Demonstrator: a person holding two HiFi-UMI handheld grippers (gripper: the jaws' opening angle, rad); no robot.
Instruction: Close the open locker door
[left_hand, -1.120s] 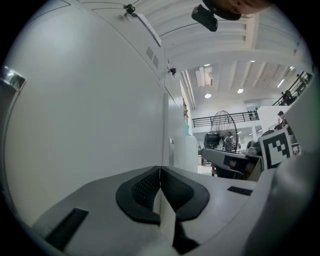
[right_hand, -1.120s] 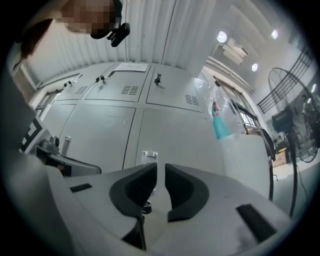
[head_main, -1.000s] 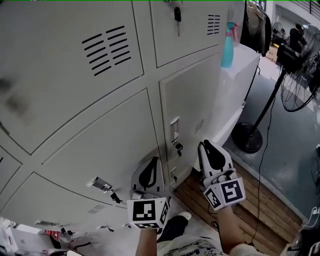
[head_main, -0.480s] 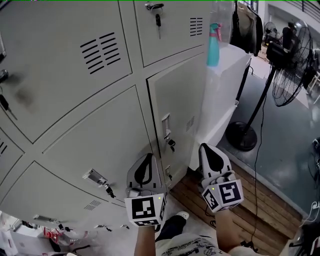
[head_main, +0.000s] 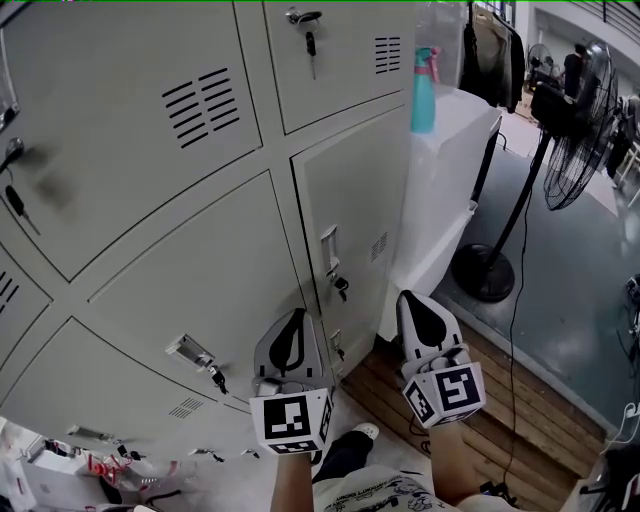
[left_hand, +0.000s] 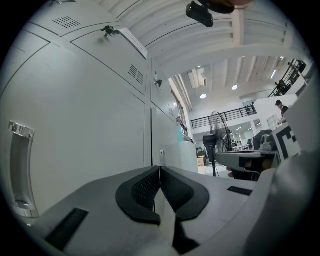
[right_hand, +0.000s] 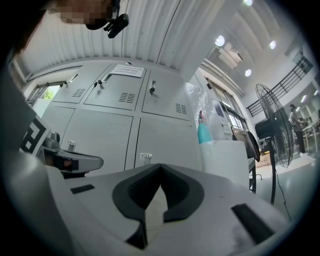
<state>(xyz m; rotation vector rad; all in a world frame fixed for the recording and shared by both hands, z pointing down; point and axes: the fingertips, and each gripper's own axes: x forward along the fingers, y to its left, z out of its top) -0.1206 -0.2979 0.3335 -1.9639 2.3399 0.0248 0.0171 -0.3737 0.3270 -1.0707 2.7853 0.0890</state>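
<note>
The grey lockers (head_main: 190, 270) fill the left and middle of the head view. The door on the right of the middle row (head_main: 355, 200) looks flush with its frame; its handle (head_main: 328, 247) has a key hanging under it. My left gripper (head_main: 292, 335) is shut and empty, a little in front of the lower lockers. My right gripper (head_main: 420, 308) is also shut and empty, just right of that door's lower corner and apart from it. In the left gripper view the shut gripper (left_hand: 160, 168) runs alongside a locker face. The right gripper (right_hand: 160, 165) faces the locker handle (right_hand: 145, 156).
A white cabinet (head_main: 450, 170) stands right of the lockers, with a teal spray bottle (head_main: 424, 92) on top. A standing fan (head_main: 575, 130) with a round base (head_main: 487, 272) is at the right. Wooden boards (head_main: 510, 400) lie underfoot.
The lockers have slid left and down in the head view. Both grippers have drawn slightly back from the locker fronts, and the right gripper now sits farther from the door's edge.
</note>
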